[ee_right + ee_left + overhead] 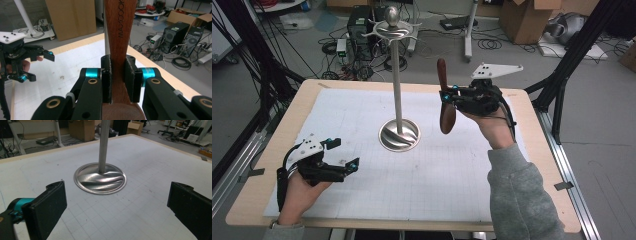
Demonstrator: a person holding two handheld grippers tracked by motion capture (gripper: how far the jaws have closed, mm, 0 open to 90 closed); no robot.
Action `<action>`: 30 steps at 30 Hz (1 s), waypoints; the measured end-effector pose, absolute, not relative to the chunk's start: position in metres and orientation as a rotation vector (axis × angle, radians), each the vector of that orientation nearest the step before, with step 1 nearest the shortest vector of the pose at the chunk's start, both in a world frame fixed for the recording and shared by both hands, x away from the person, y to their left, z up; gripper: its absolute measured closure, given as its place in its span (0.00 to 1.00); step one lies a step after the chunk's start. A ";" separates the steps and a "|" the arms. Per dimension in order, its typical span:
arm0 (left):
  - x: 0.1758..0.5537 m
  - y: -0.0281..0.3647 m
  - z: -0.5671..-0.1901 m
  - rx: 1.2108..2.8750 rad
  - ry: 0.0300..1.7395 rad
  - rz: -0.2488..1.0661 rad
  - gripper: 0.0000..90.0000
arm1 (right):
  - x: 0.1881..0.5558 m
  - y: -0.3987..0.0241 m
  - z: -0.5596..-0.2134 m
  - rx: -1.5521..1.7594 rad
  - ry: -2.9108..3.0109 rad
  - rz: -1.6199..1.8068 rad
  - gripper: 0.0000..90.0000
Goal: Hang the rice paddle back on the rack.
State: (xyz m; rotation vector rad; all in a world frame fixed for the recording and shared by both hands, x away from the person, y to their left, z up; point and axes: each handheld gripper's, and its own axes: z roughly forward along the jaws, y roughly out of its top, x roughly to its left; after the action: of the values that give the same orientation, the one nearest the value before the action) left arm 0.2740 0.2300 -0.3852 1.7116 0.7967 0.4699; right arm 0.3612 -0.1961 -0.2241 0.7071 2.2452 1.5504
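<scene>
Your right gripper [452, 95] clamping the wooden spoon [445, 100] upright, centre-right of frame; your left gripper [343, 155] gaping empty, lower left.

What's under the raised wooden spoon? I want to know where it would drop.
Bare white gridded mat lies beneath the wooden spoon, right of the stand's metal base. Nothing there is covered.

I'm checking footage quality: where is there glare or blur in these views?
High view: soft overall, with bright glints on the stand's base and knob. Left gripper view: streaky reflections across the base, near jaws slightly soft. Right gripper view: the spoon in the right gripper is sharp, its lettering readable; background evenly lit.
</scene>
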 end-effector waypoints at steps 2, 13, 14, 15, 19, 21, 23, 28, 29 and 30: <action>0.273 0.230 -0.385 1.706 0.802 0.468 0.03 | 0.362 -0.194 -0.221 0.704 2.240 1.554 0.86; 0.269 0.234 -0.387 1.709 0.814 0.469 0.03 | 0.364 -0.185 -0.210 0.682 2.205 1.558 0.86; 0.269 0.234 -0.387 1.710 0.813 0.470 0.03 | 0.365 -0.184 -0.210 0.683 2.205 1.555 0.86; 0.268 0.235 -0.387 1.708 0.817 0.470 0.03 | 0.366 -0.184 -0.209 0.683 2.198 1.555 0.86; 0.266 0.235 -0.387 1.713 0.812 0.473 0.03 | 0.366 -0.180 -0.210 0.703 2.161 1.539 0.86; 0.265 0.235 -0.386 1.713 0.808 0.476 0.03 | 0.366 -0.179 -0.210 0.700 2.160 1.542 0.86; 0.265 0.235 -0.385 1.712 0.807 0.475 0.03 | 0.367 -0.177 -0.209 0.696 2.155 1.543 0.86; 0.264 0.235 -0.386 1.712 0.811 0.477 0.03 | 0.368 -0.173 -0.207 0.689 2.150 1.556 0.86; 0.264 0.235 -0.385 1.710 0.810 0.475 0.03 | 0.368 -0.173 -0.207 0.693 2.151 1.555 0.86; 0.264 0.236 -0.385 1.710 0.812 0.479 0.03 | 0.369 -0.172 -0.206 0.687 2.150 1.554 0.86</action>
State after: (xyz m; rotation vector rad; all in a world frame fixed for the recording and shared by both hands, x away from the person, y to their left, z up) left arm 0.2637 0.2359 -0.3848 1.7103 0.8116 0.4789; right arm 0.3689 -0.1718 -0.2059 0.6873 2.1496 1.5538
